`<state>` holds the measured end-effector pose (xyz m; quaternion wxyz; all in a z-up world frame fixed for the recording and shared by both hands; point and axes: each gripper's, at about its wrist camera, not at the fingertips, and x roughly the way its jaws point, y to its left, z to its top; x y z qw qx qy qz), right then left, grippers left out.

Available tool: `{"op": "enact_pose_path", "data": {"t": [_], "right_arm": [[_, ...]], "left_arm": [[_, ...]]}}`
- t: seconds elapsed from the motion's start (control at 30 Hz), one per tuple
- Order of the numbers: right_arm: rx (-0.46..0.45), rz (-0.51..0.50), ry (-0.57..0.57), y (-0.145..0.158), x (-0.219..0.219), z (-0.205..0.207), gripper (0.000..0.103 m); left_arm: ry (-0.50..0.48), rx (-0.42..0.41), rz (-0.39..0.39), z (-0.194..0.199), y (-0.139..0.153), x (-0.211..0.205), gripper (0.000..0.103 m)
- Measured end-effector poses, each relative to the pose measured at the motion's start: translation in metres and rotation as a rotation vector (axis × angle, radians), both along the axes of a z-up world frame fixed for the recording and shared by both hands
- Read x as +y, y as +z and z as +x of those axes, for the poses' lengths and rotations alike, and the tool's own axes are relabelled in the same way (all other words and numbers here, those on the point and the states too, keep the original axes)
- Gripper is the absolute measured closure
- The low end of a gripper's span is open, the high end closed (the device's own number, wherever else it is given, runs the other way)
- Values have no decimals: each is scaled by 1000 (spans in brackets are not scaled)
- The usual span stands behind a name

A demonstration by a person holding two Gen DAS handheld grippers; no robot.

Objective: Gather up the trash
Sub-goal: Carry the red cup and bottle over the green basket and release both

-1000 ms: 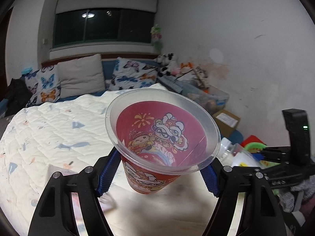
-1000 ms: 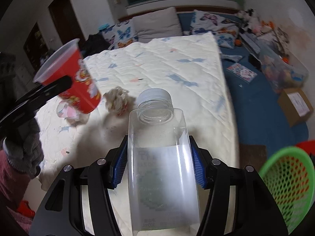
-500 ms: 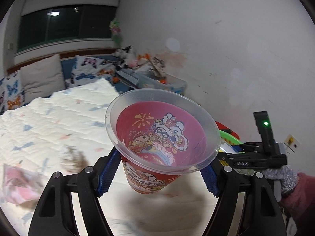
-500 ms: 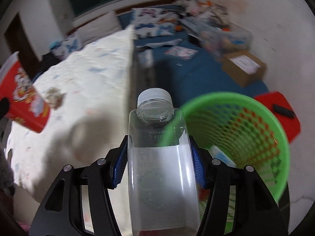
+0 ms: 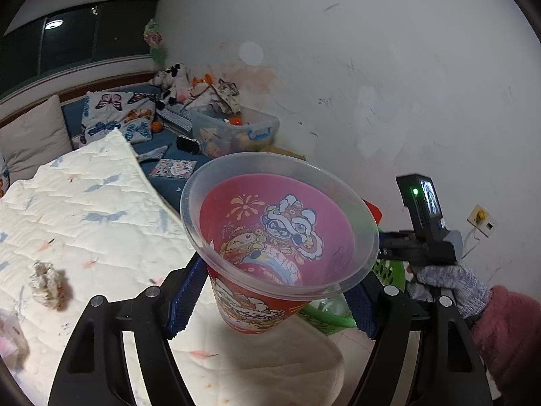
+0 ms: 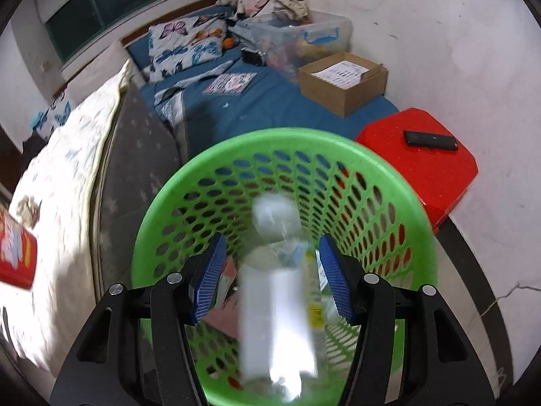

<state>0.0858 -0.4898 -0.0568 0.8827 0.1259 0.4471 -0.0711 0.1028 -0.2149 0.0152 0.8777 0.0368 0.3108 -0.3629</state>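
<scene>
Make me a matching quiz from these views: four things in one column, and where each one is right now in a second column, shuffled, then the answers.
Things:
1. red printed cup
2. clear plastic bottle
3. black phone
4. crumpled paper wad

Places:
A. lying on the red stool
B. lying on the white quilt
C. clamped in the left tongs
D. blurred, loose between the open right tongs, over the green basket

Pairs: 1-C, 2-D, 3-A, 4-B
</scene>
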Motion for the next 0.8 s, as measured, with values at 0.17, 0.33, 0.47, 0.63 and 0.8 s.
{"op": "enact_pose_path", "data": {"t": [0.17, 0.33, 0.47, 0.63, 0.8], "right_arm": [[-21, 12, -23, 4, -10, -6, 41], [-42, 20, -46, 11, -17, -29, 33], [-56, 18, -60, 18, -19, -47, 31], [-86, 6, -80, 25, -22, -72, 27], [-94, 7, -80, 27, -22, -85, 26]], "left_arm": [[-28, 10, 17, 5, -5, -19, 30], [-66, 66, 19, 14, -16, -46, 30], [-95, 115, 28, 21, -29, -71, 30], [-118, 144, 53, 25, -39, -101, 30], [-125, 179, 56, 30, -46, -121, 29]]}}
